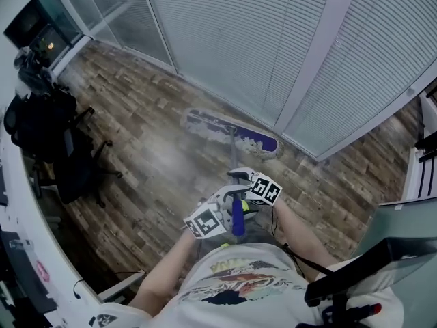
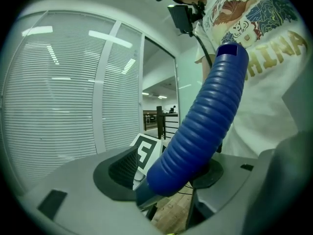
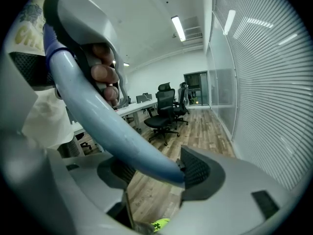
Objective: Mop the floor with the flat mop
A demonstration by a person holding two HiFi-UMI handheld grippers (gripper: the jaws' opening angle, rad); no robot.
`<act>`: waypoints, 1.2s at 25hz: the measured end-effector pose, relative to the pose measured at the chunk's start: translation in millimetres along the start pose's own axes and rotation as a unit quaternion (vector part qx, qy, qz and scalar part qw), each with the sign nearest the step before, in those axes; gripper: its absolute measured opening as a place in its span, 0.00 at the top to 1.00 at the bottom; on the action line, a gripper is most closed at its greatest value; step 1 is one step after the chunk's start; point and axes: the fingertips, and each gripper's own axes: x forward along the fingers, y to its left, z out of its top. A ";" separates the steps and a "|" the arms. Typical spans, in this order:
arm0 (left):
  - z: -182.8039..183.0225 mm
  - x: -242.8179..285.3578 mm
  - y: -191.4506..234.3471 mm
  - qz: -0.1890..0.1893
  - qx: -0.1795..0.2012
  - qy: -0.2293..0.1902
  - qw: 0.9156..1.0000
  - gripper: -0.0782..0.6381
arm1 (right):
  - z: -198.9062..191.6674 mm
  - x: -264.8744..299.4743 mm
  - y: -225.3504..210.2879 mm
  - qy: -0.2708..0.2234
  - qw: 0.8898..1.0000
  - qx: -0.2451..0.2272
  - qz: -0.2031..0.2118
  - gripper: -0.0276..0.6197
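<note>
Head view: flat mop (image 1: 232, 134) lies pad-down on wood floor (image 1: 157, 176), at far edge just beside blind-covered glass wall (image 1: 273, 39); handle (image 1: 233, 152) runs back to both grippers at person's waist; left gripper (image 1: 229, 214) nearer body, on blue ribbed grip (image 1: 237, 223); right gripper (image 1: 240, 178) further along handle; office chair (image 1: 75, 169) near floor's left edge.

Left gripper view: jaws clamped on blue ribbed grip; pads pressing either side.

Right gripper view: jaws closed round pale handle; right pad touching it.

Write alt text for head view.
Looking down, a person's left gripper and right gripper clamp the blue-gripped mop handle, its purple-and-white flat mop head on the brown wood-plank floor beside a blind-covered glass wall.
</note>
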 end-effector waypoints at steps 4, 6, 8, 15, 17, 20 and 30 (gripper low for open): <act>3.8 23.5 71.2 0.003 -0.001 0.002 1.000 0.54 | 14.1 -4.9 -73.2 -0.002 1.000 -0.005 0.003 0.58; 8.1 30.3 102.2 0.006 -0.004 -0.001 1.000 0.54 | 22.7 -5.2 -102.8 -0.009 1.000 -0.001 0.003 0.58; 9.7 38.6 128.1 0.002 -0.004 0.000 1.000 0.54 | 27.0 -5.8 -129.9 -0.011 1.000 0.002 0.000 0.58; 25.2 65.6 184.5 0.007 -0.006 -0.022 1.000 0.53 | 37.1 -19.6 -189.7 -0.026 1.000 0.016 0.001 0.58; 31.1 65.2 194.0 0.017 -0.010 -0.031 0.999 0.53 | 43.5 -21.3 -196.6 -0.037 0.999 0.025 -0.001 0.58; 33.2 61.7 199.4 0.026 -0.019 -0.031 0.999 0.53 | 48.4 -19.7 -198.7 -0.040 0.999 0.031 -0.001 0.58; 11.2 27.0 120.4 0.037 -0.039 0.004 0.999 0.53 | 31.0 -0.6 -115.0 -0.014 1.000 0.018 0.019 0.56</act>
